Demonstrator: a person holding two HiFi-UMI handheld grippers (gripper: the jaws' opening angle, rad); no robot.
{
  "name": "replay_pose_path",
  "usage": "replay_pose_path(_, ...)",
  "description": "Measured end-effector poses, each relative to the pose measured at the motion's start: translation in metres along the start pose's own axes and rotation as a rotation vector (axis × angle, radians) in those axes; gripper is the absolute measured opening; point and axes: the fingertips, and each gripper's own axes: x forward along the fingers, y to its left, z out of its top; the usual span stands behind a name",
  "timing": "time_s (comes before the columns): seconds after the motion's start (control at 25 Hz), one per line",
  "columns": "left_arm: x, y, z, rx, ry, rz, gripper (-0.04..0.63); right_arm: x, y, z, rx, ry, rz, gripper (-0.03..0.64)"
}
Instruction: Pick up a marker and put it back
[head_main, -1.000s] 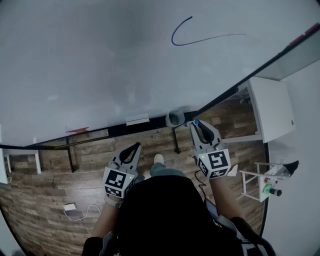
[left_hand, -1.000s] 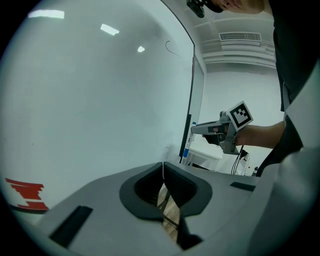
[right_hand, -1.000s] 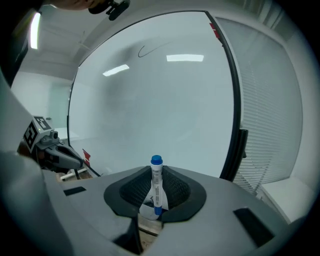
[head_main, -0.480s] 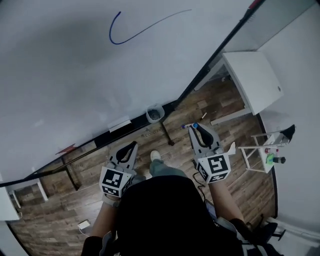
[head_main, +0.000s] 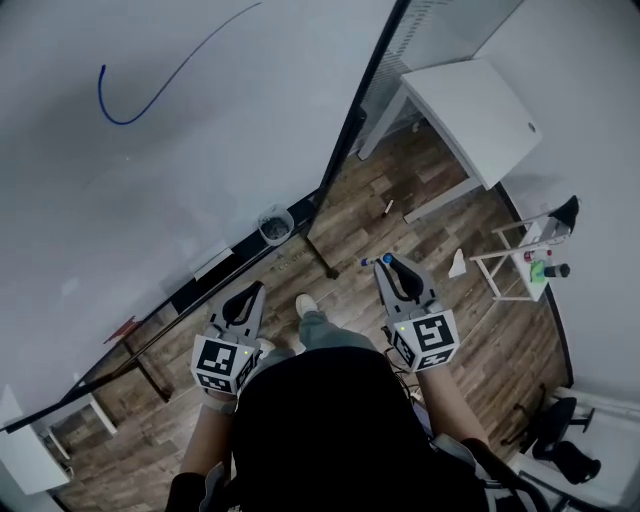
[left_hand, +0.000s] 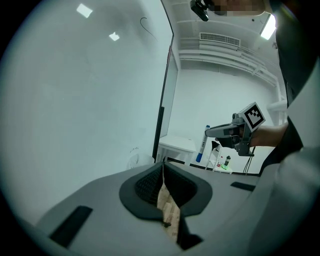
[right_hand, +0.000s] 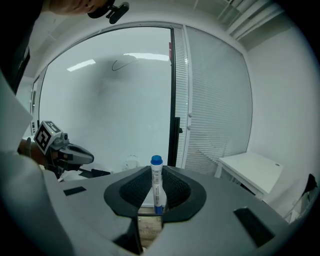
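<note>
Head view, left to right.

Whiteboard (head_main: 200, 180) fills the left half. One blue line (head_main: 150, 95) is drawn on it, a hook with a long tail running up and right. A black frame edges the board.

Left gripper (head_main: 255, 292) is held low over the wood floor (head_main: 380, 240), pointing towards the board's lower edge. In the left gripper view its jaws are clenched together with nothing between them; only a strip of floor shows through the gap behind the tips (left_hand: 163, 164).

Cup (head_main: 275, 224) sits at the board's lower edge, beyond the left gripper and a little to its right. Its contents cannot be made out.

Shoe (head_main: 305, 303) shows on the floor between the two grippers.

Right gripper (head_main: 392, 266) is held level with the left one, well apart from it and pointing the same way. It is grasping the marker (head_main: 370, 262). In the right gripper view the marker (right_hand: 157, 187) stands upright across the pads, blue cap on top, with the jaws pressed on its white barrel from both sides. The left gripper view shows the same grip side-on, the marker (left_hand: 202, 145) hanging crosswise at the jaw tips. The marker is in the air, clear of board, cup and floor.

Table (head_main: 470, 110), white, stands upper right, past the board's frame and against the wall.

Rack (head_main: 520, 265), a small white one, stands at the far right by the wall. A few small things sit on it, too small to identify.
</note>
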Motion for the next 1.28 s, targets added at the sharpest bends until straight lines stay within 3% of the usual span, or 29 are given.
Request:
replay_pose_path(0.28,0.009,0.000,0.001,0.004,0.011,-0.009,0.023,-0.001,-0.003,-0.008,0.025,0.016,-0.001,0.092)
replay_pose_path(0.6,0.003,0.009,0.000,-0.011,0.016,0.038,0.023,0.019,0.004,-0.004,0.011,0.019,0.059,0.092)
replay_pose_path(1.0,-0.029,0.031,-0.009,-0.076,0.017,0.185,0.023,0.066,0.033,0.032,-0.051,-0.027,0.202,0.092)
replay_pose_path(1.28,-0.056,0.048,-0.012,-0.124,0.007,0.333,0.023,0.103,0.065,0.059,-0.109,-0.063,0.345,0.092)
